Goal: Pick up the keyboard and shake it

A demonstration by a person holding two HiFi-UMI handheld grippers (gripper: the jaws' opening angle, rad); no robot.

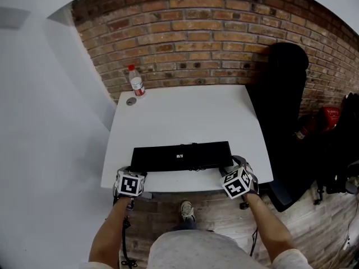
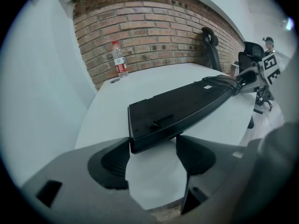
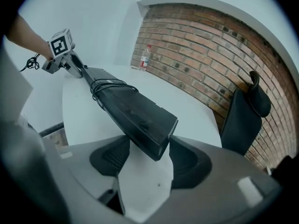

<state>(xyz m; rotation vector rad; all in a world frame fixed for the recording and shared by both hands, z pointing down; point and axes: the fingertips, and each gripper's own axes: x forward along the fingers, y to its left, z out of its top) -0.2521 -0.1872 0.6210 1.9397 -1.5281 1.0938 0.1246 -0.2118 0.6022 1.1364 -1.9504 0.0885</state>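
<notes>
A black keyboard point(image 1: 182, 156) hangs bottom side up over the near edge of the white table point(image 1: 179, 116), its cable point(image 3: 105, 85) bundled on top. My left gripper point(image 1: 136, 171) is shut on the keyboard's left end point(image 2: 154, 125), which fills the gap between its pads point(image 2: 112, 160). At the other end my right gripper point(image 1: 231, 167) is shut on the right end point(image 3: 152, 134). The keyboard point(image 2: 187, 101) runs tilted across to the right gripper point(image 2: 261, 73). From the right gripper view the left gripper point(image 3: 65, 55) shows at the far end.
A clear water bottle with a red label point(image 1: 136, 82) stands at the table's far left corner, a small round cap point(image 1: 131, 101) beside it. A brick wall point(image 1: 196, 32) runs behind. A black chair point(image 1: 286, 105) stands right of the table, bags and a red item point(image 1: 331, 116) beyond.
</notes>
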